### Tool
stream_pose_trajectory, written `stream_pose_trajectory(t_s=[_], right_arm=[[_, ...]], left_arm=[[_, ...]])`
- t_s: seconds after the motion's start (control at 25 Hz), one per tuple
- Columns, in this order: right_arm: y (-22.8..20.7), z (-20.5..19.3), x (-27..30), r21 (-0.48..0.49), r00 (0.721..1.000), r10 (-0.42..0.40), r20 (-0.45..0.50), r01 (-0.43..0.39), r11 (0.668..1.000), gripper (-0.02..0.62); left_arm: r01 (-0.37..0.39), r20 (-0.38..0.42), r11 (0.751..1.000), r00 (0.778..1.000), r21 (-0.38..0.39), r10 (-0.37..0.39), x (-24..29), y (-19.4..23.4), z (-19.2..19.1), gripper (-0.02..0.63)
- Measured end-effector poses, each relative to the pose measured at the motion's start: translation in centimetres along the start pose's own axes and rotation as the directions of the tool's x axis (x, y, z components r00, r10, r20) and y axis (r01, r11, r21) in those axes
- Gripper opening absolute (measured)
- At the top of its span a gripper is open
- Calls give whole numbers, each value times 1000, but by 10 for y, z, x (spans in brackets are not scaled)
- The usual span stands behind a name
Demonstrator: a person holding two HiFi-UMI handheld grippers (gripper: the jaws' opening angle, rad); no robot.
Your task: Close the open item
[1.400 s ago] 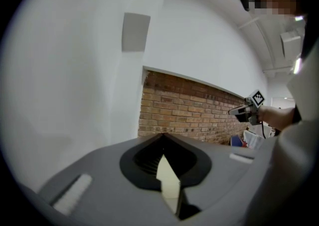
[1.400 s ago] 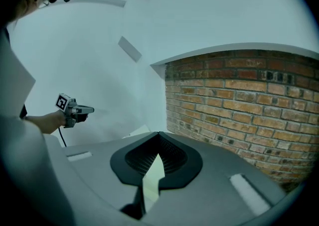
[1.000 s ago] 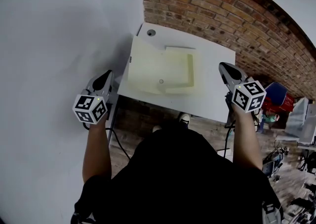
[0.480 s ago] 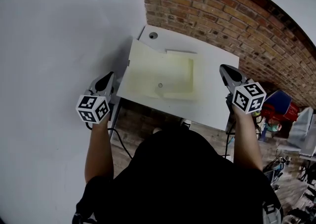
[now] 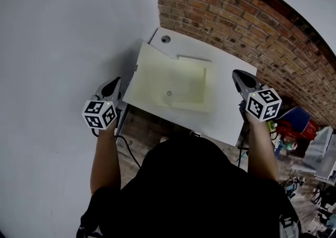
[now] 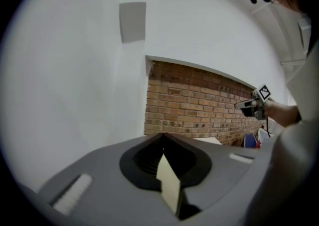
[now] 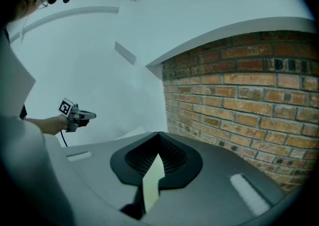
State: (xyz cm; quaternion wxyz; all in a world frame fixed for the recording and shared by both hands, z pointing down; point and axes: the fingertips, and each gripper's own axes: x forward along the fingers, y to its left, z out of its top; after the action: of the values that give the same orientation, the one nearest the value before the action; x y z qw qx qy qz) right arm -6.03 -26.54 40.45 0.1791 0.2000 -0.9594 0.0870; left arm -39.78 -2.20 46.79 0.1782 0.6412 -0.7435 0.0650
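A pale yellow, flat box-like item (image 5: 170, 84) lies on a small white table (image 5: 231, 111), with a raised flap standing along its right side. My left gripper (image 5: 113, 86) hovers off the table's left edge, jaws shut with nothing held. My right gripper (image 5: 239, 76) hangs over the table's right side, also shut and empty. In the left gripper view the closed jaws (image 6: 163, 136) point at the brick wall, with the right gripper (image 6: 249, 104) far off. In the right gripper view the shut jaws (image 7: 158, 134) face the white wall, and the left gripper (image 7: 79, 115) shows at the left.
A brick wall (image 5: 247, 27) runs behind the table, and a white wall (image 5: 63, 48) stands at the left. The table has a round hole (image 5: 166, 39) in its far left corner. Red and blue clutter (image 5: 294, 121) sits on the floor at the right. A cable (image 5: 126, 148) hangs under the table.
The table and the yellow item have drifted slightly down and right in the head view. Both grippers stay shut and keep almost the same places.
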Motion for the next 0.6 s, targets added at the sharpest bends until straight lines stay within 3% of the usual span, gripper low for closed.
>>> stream_pose_trajectory(t_s=[0.6], right_arm=[[-5,-8,16,-20,997,45,-55,-46,999,0]], left_arm=[[-25,-66,1000,998,-8,24,19,6,-35,8]])
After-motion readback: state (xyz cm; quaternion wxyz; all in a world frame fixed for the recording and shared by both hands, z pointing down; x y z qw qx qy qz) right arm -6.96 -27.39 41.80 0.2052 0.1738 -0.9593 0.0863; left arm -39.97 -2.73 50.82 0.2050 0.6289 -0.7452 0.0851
